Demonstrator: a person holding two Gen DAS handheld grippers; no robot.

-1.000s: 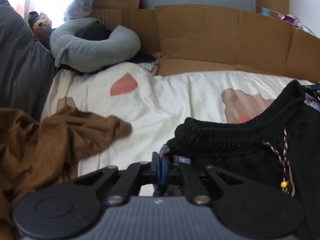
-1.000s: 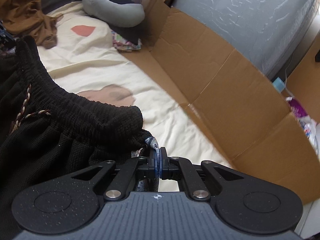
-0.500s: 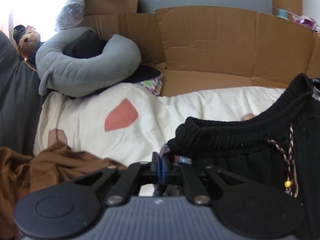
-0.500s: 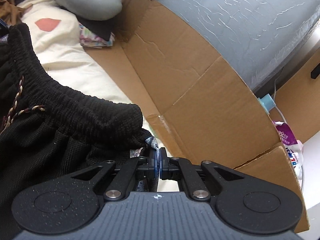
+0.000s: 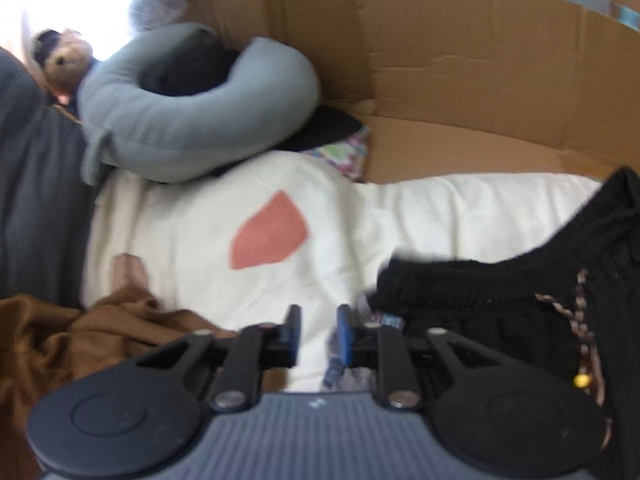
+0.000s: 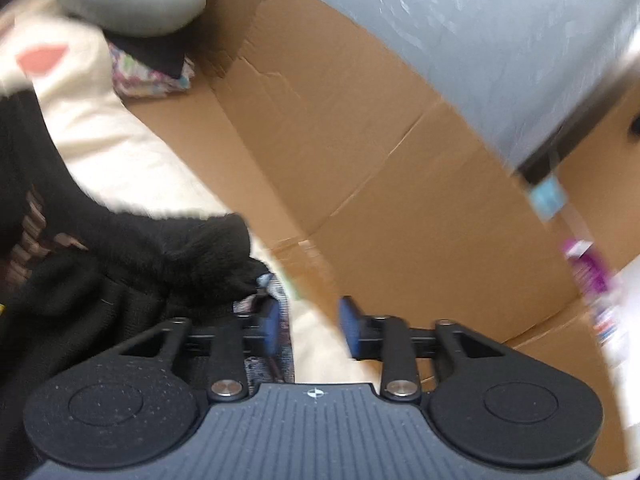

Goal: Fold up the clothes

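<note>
Daylight glare top-left in left view; both motion-blurred, fisheye-warped edges.

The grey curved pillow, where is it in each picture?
Left wrist view: the grey curved pillow sits upper left, at the far end of the cream bedsheet.
Right wrist view: the same pillow is in the top left corner.
Shared landmark: the brown cardboard wall stands right of the pillow in both views.
</note>
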